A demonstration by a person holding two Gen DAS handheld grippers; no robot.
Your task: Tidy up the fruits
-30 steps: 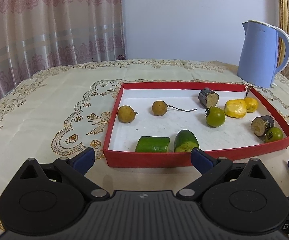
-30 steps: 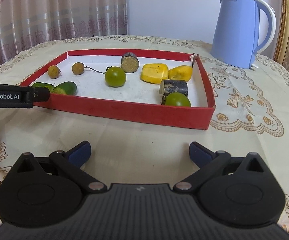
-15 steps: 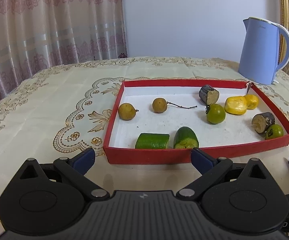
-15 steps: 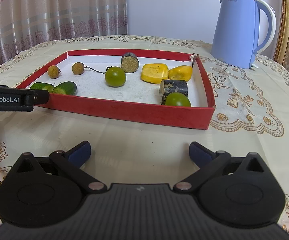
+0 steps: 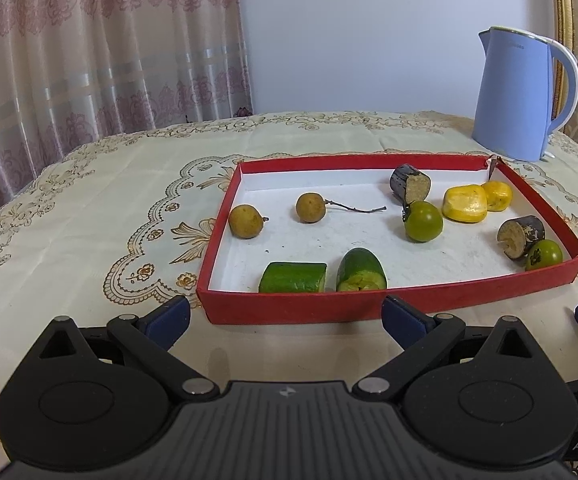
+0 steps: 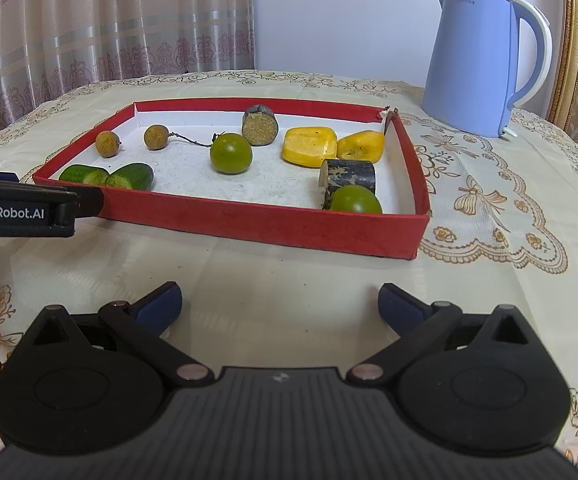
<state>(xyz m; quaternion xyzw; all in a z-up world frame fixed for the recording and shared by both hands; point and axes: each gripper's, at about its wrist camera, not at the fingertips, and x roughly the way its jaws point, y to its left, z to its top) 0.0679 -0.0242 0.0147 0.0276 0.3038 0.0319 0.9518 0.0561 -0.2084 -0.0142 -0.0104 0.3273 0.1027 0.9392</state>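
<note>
Left claw: fingers spread wide, nothing between them, held low over the worktop just short of the red tray's near wall. All the fruit lies inside that tray, ahead of both claws. Far left, two brown longans, one trailing a twig toward the middle. Nearest the left claw, almost dead ahead and just behind the near wall, two cucumber pieces: the left one lies with its long axis across the claw's line, the right one points its cut face toward the claw. Centre, a green round fruit touching or nearly touching a dark-skinned stub behind it. Right of that, two yellow chunks side by side, then a second dark stub with another green fruit against it in the near right corner. Right claw: also spread and empty, set back from the tray with bare cloth between; that corner green fruit lies ahead and slightly right of it. Judgement: left claw is nearer the cucumbers, right claw nearer the corner pair. Blue kettle stands beyond the tray, well clear.
</note>
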